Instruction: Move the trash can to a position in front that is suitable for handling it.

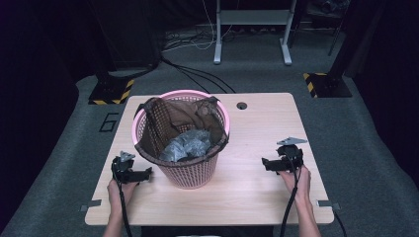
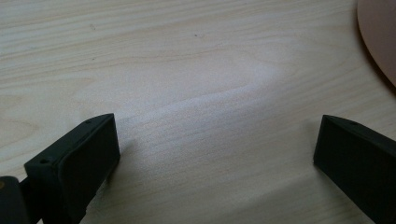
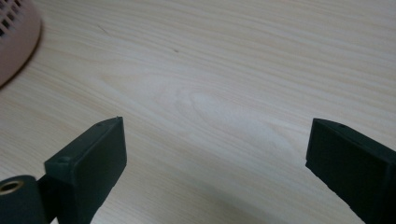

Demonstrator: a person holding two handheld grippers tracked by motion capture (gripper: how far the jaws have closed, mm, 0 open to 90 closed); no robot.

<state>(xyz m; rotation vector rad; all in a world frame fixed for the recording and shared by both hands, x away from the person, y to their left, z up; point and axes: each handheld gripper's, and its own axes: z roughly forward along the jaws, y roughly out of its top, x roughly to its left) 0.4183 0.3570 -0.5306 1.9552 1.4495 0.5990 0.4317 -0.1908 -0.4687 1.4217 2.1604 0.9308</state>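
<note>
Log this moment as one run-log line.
left gripper: open, empty, left of basket | right gripper: open, empty, right of basket | pink basket: upright on table, dark bag liner inside

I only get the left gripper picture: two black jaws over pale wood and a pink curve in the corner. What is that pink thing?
Observer: It is the foot of a pink basket that stands upright on the table.
Operator: Is anything inside it?
Observer: Yes, a dark bag lines it, its edge draped over the rim, with crumpled grey stuff in the bottom.
Operator: And where is the other hand?
Observer: The right gripper lies on the far side of the basket, jaws wide open over bare wood, holding nothing.
Operator: Is mine touching the basket?
Observer: No, the left gripper sits just beside the basket's base, open and apart from it.
</note>
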